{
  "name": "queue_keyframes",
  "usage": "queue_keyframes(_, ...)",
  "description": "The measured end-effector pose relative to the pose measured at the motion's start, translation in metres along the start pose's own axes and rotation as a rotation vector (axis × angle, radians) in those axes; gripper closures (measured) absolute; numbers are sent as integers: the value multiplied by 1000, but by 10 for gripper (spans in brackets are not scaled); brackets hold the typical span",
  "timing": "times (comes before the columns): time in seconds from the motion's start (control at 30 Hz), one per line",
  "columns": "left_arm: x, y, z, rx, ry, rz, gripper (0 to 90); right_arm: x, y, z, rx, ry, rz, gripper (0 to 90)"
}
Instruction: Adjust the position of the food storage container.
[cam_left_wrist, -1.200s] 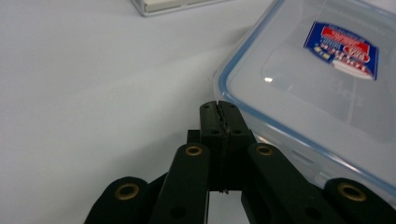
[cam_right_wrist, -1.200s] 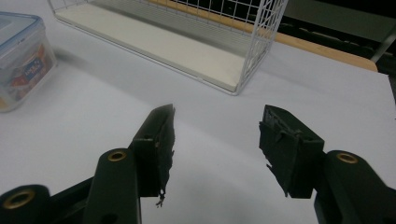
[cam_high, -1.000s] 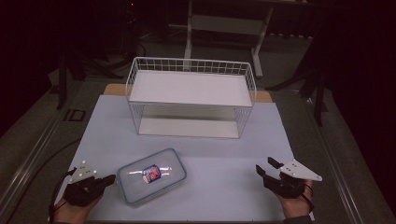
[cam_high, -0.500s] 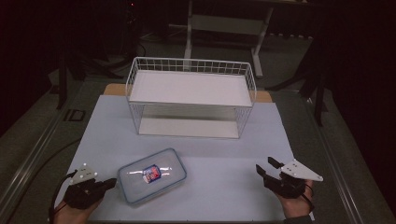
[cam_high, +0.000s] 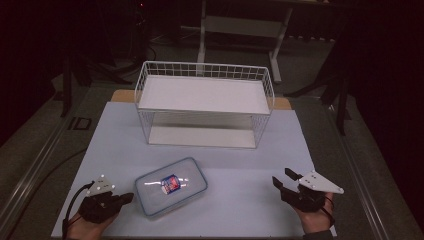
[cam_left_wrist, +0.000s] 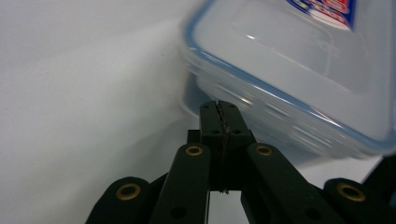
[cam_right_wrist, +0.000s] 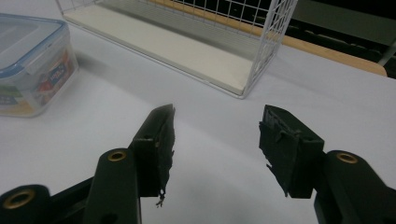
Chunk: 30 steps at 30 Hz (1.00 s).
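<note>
- Clear plastic box (cam_high: 171, 186) with a blue-rimmed lid sits on the pale desk (cam_high: 240, 165), near the front-left, well short of the white wire rack (cam_high: 204, 104) behind it.
- Change over the last second: left gripper (cam_high: 126, 198) has crept in from the left toward the box's near-left corner. Box itself hasn't shifted.
- Left jaws are pressed fully together with nothing between them; in the left gripper view the tips (cam_left_wrist: 219, 112) sit right at the box wall, just under the lid rim. Contact or a hair off, can't tell.
- My read: closed tips against the side means a push or nudge, not a pick-up. To lift it, the jaws would have to open first.
- Right gripper (cam_high: 283, 178) hasn't moved, parked at the front-right, well apart from the box. Its jaws are partly open, holding nothing; bare desk between them (cam_right_wrist: 215, 135).
- Count: one box, one rack with two shelves, two grippers.
</note>
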<state>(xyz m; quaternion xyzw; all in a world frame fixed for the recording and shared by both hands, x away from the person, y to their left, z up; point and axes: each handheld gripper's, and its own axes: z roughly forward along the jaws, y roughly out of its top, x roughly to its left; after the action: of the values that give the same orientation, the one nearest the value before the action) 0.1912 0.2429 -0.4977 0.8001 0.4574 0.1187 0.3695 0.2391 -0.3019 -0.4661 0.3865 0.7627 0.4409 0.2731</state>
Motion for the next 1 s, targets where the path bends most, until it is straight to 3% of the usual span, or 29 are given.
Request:
queue_keyframes(0.33, -1, 15, 21, 22, -12, 15, 900, 5, 2, 4, 13, 9, -19, 446)
queue_keyframes(0.53, 0, 32, 45, 9, -41, -32, 900, 10, 4, 8, 11, 23, -31, 446)
queue_keyframes(1.0, -5, 73, 93, -23, -55, -71, 900, 15, 6, 13, 16, 34, -32, 473)
